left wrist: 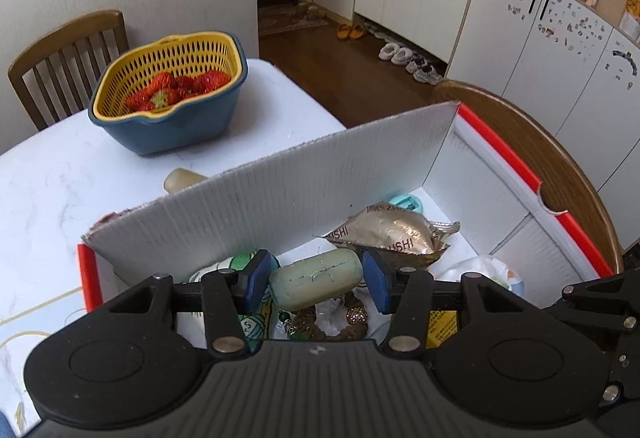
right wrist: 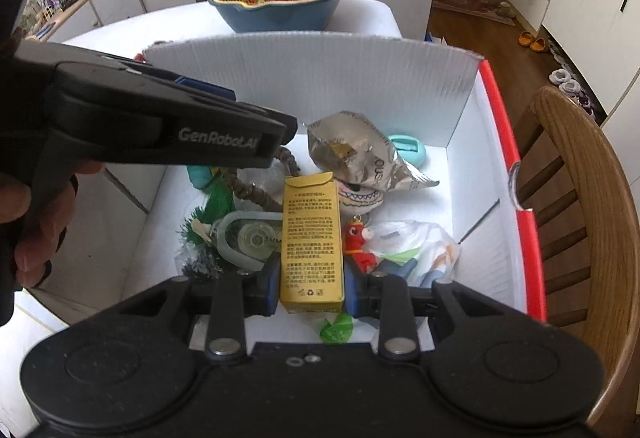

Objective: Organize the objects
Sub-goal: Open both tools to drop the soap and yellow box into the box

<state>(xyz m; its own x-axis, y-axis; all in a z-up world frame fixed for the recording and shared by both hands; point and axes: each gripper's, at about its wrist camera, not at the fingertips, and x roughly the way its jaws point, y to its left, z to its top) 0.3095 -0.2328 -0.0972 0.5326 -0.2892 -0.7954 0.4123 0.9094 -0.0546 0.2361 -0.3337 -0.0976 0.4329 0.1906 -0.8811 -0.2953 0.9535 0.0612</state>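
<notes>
Pale green soap bar (left wrist: 316,280), cracked on its face, sits pinched end to end in your left gripper (left wrist: 316,284), low over the box (left wrist: 496,154). Your right gripper (right wrist: 311,284) is clamped on the sides of a gold carton (right wrist: 312,238), also over the box interior.

Risks: the soap is held by its rounded ends, so it could pivot or squirt out. The carton is gripped at its lower end only and could tip onto the clutter beneath. Both tools crowd one box; the left gripper's body crosses the right view, so they may collide.

Counts: one soap, one carton, two grippers, one box, one foil bag (right wrist: 360,154), one plastic bag (right wrist: 416,246), one red toy (right wrist: 358,242), one strawberry basket (left wrist: 170,92), two chairs.
</notes>
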